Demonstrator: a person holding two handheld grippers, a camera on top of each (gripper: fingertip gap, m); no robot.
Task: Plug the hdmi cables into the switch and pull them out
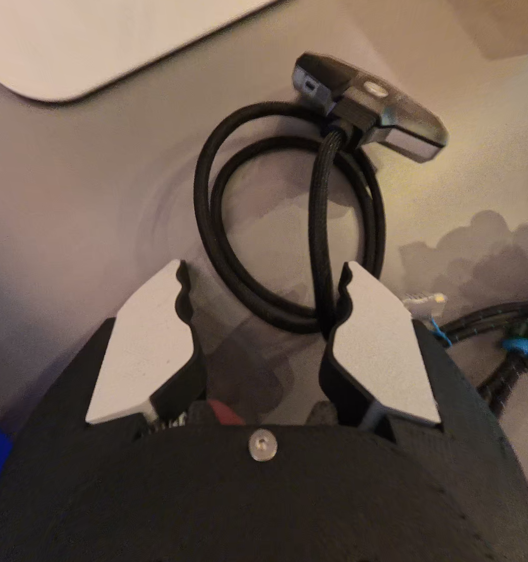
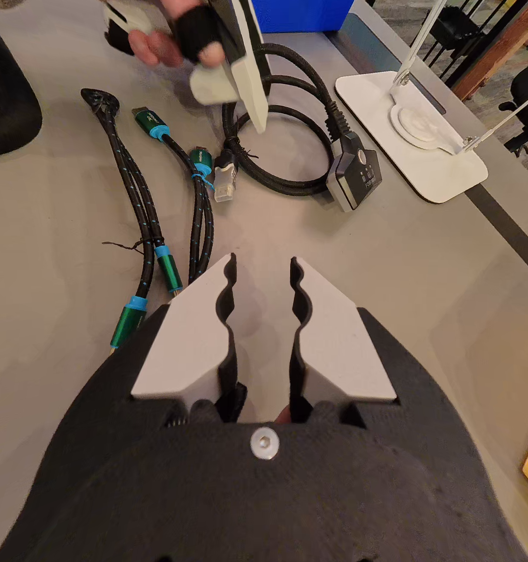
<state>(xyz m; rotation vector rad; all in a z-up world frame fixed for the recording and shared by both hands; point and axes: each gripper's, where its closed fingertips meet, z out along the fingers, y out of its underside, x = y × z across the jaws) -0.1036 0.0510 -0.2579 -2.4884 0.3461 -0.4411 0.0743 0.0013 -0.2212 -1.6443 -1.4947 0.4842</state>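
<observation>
Two handheld grippers with white fingers and black wavy pads work over a grey tabletop (image 2: 378, 273). The left gripper (image 1: 264, 267) has its jaws spread wide with nothing between them. Just ahead of its fingertips lies the coiled black braided lead (image 1: 287, 213) of the switch, and one strand of that lead passes close beside the inner edge of the finger on the picture's right; whether it touches cannot be told. The small grey and black HDMI switch box (image 1: 378, 103) lies beyond the coil, apart from the jaws, with its lead plugged into its near side.

The right gripper (image 2: 262, 261) holds its jaws at a middling gap, empty, above bare tabletop. The same switch box (image 2: 354, 173) lies well ahead and to the right of these jaws, beside the flat white base of a lamp stand (image 2: 424, 143). A silver HDMI plug (image 2: 224, 179) at the end of the switch's lead rests near the middle of the table. To the left of the jaws lie black and blue braided HDMI cables with green metal plugs (image 2: 168, 188), bundled with ties, none of them plugged in. In the right wrist view the left gripper (image 2: 250, 91) hangs over the coil, held by a person's hand (image 2: 177, 39). A blue box (image 2: 302, 15) stands at the far edge.
</observation>
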